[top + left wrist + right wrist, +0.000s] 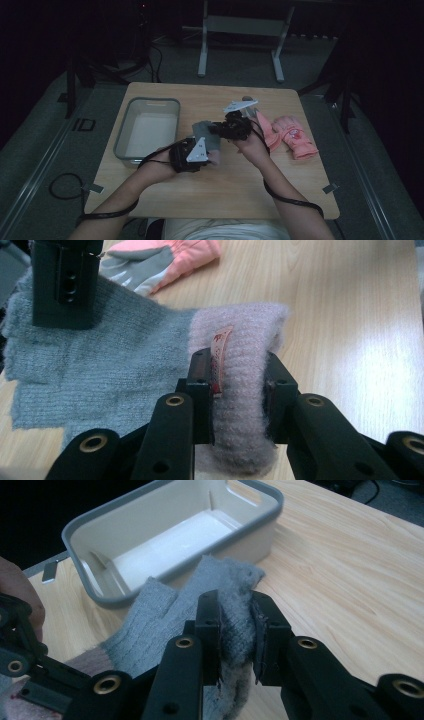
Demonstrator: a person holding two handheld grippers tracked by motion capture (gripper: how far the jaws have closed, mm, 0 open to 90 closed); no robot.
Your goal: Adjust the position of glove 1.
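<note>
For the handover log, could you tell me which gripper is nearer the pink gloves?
Right. The right gripper sits just left of the pink gloves; the left gripper is farther left, beside the grey bin.

Rig look: two handheld black grippers, bare forearms.

Left gripper (200,150) and right gripper (235,126): black bodies, each topped by a grey three-cornered plate. Jaws are black linkage arms with brass-coloured rivets and square black pads; screw holes in the pad blocks. A black cable trails from each along the forearm. No sleeves visible; white top at the bottom edge, probably a T-shirt.
</note>
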